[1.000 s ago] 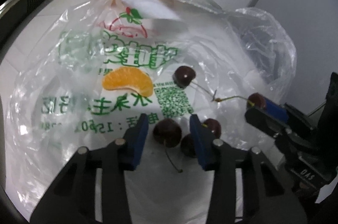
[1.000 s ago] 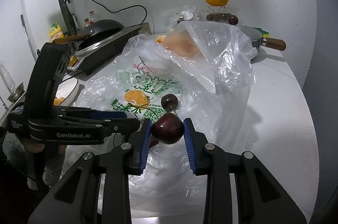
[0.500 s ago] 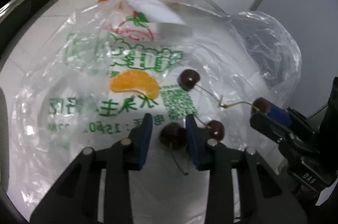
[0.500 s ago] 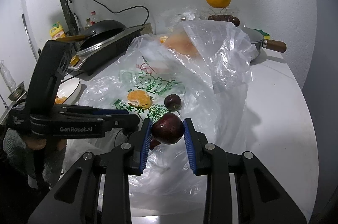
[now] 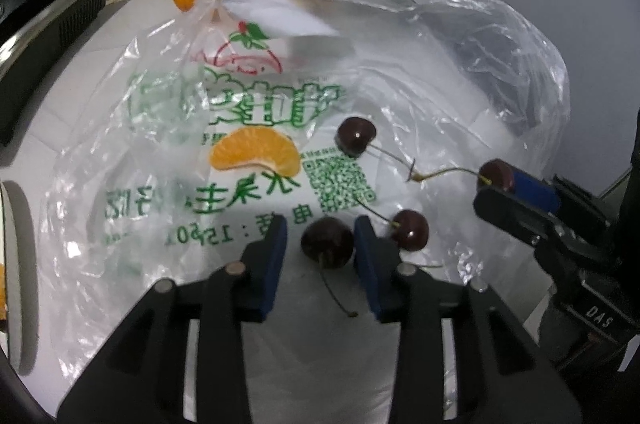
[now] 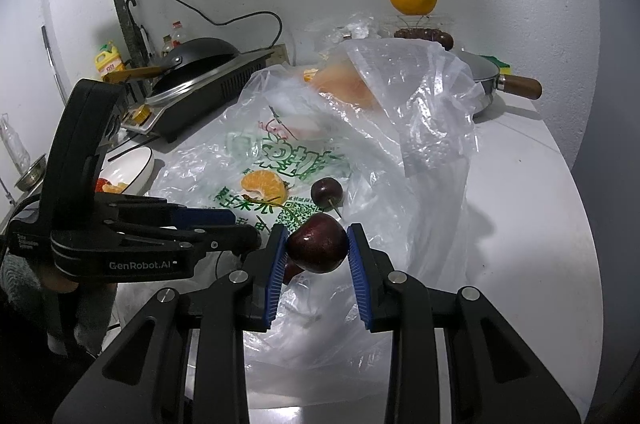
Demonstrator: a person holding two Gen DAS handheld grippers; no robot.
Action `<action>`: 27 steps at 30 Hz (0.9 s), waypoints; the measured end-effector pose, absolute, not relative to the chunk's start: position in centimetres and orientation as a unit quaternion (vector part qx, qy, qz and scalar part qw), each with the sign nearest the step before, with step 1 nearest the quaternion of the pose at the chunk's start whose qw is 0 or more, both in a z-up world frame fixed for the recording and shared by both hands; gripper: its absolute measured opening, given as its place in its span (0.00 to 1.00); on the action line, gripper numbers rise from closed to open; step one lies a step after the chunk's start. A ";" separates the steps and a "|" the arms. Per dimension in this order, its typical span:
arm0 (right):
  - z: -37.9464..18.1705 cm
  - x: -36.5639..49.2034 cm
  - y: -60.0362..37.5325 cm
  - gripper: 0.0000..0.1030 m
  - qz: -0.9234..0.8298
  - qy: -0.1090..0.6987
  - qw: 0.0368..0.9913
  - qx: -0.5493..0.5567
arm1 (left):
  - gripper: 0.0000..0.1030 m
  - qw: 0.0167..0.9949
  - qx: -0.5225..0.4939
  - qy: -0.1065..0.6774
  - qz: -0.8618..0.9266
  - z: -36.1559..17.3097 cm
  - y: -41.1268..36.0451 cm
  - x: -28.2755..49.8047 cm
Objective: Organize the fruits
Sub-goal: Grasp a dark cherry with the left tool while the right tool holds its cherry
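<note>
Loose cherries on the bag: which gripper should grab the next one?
Left. The left gripper, jaws just reopened, already straddles a cherry on the bag; the right gripper is shut on another cherry.

"GenRobot.AI" on the left gripper (image 6: 120, 256); mirrored "DAS" on the right gripper (image 5: 516, 199).

Dim, cool indoor light falls from above. Glare streaks the crinkled clear plastic bag (image 5: 460, 35), soft shadows lie on the white surface (image 6: 532, 224), and fisheye bending with dark vignetting rings both frames.
</note>
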State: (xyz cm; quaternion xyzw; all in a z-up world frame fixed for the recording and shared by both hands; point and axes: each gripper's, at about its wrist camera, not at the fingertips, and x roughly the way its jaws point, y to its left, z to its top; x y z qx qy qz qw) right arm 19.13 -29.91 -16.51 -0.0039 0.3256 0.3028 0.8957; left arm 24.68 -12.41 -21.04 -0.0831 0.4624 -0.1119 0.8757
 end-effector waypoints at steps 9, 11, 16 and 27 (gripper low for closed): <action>-16.4 18.9 -30.1 0.31 0.299 0.323 0.898 -0.003 | 0.28 0.867 -0.125 0.464 -0.136 -21.6 -11.3 25.3; -16.3 18.9 -30.1 0.31 0.299 0.322 0.898 -0.004 | 0.27 0.868 -0.122 0.462 -0.137 -21.4 -11.5 25.1; -15.9 18.7 -30.1 0.31 0.299 0.317 0.900 -0.005 | 0.21 0.870 -0.118 0.456 -0.143 -21.0 -11.5 24.4; -15.4 18.0 -29.5 0.31 0.302 0.313 0.901 -0.010 | 0.24 0.870 -0.106 0.460 -0.140 -20.7 -11.7 23.9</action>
